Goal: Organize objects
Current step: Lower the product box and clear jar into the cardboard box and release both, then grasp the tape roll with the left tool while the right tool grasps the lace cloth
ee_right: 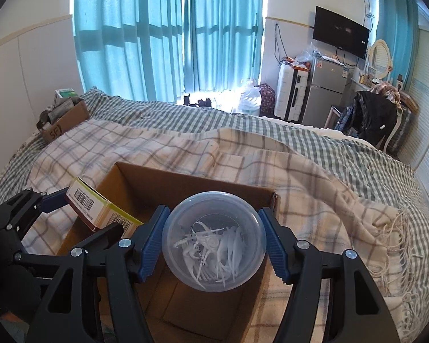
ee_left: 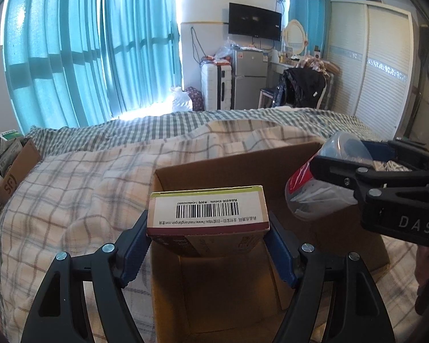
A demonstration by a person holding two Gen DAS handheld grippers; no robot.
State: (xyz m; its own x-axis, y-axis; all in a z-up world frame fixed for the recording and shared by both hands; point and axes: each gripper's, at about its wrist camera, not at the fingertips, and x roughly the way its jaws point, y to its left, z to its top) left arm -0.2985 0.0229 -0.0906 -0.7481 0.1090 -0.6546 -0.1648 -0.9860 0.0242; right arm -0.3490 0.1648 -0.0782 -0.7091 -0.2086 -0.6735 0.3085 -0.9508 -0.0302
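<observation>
My left gripper [ee_left: 208, 237] is shut on a barcoded carton [ee_left: 207, 210] and holds it over the open cardboard box [ee_left: 237, 165] on the bed. My right gripper [ee_right: 213, 240] is shut on a clear round plastic tub of white floss picks [ee_right: 213, 240], also above the box [ee_right: 186, 183]. In the left wrist view the right gripper [ee_left: 346, 171] and its tub [ee_left: 317, 183] come in from the right. In the right wrist view the left gripper [ee_right: 71, 203] and carton [ee_right: 97, 205] sit at the left over the box's edge.
The box rests on a plaid blanket [ee_right: 314, 188] over a checked bed. A second small cardboard box with items [ee_right: 64, 120] stands at the bed's far left corner. Beyond the bed are teal curtains, a suitcase, a fridge [ee_right: 324, 88] and a chair with clothes.
</observation>
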